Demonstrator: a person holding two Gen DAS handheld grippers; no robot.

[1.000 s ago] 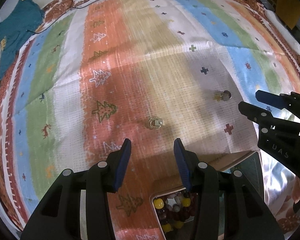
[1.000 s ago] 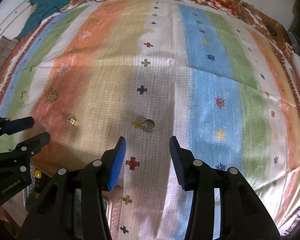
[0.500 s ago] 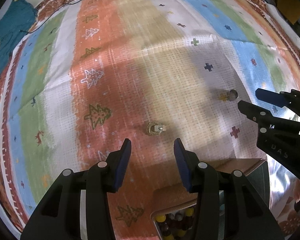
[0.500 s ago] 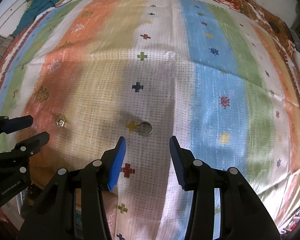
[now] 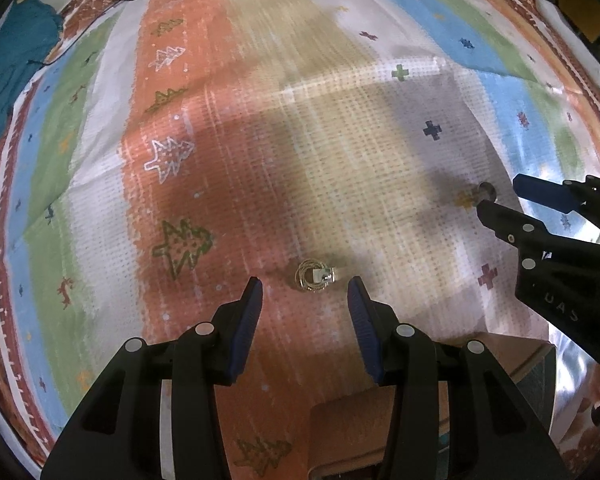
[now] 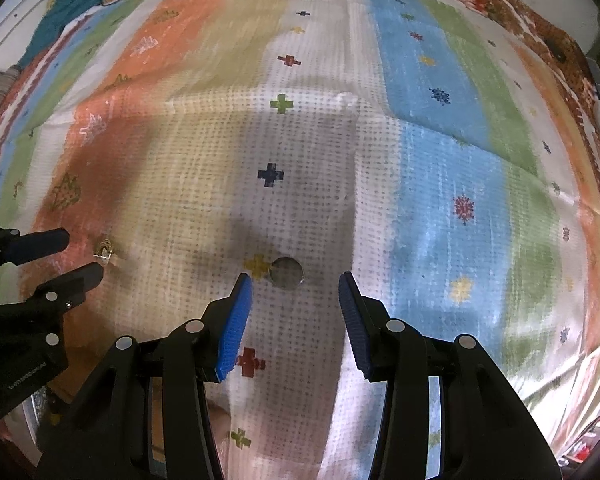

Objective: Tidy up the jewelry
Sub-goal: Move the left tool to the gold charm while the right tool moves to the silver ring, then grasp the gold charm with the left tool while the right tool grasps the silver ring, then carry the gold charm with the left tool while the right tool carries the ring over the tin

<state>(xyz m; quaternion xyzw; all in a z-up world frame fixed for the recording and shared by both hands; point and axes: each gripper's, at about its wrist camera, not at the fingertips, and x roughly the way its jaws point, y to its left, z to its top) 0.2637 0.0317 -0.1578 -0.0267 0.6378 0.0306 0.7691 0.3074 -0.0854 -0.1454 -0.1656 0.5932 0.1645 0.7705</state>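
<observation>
Left wrist view: the striped cloth [image 5: 260, 128] fills the frame; everything below is placed relative to it.
Surface: the cloth is spread over what looks like a bed, with orange, tan, white, blue and green bands and small tree and cross motifs.
Box: a cardboard box [image 5: 380, 408] sits on the cloth's near edge, under the left gripper; what is inside it is not visible here.
Left gripper [image 5: 305, 304]: fingers spread, nothing between them, pointing steeply down at the orange band.
Right gripper [image 6: 295, 300]: fingers spread, nothing held, pointing steeply down at the white band.
Gold ring [image 5: 315, 276]: lies flat on the orange band, just ahead of the left fingertips and slightly right of their midline; its small silver setting points right, so its long axis runs across the gap.
Silver ring [image 6: 286, 273]: lies flat on the white band beside a yellow cross, just ahead of the right fingertips and a little left of their midline.
Key relation: each ring lies closer to its own gripper, well apart from the other one.
Judgement: both hands seem set for a simultaneous descent and pinch; thin rings on soft cloth may slip or snag.
</observation>
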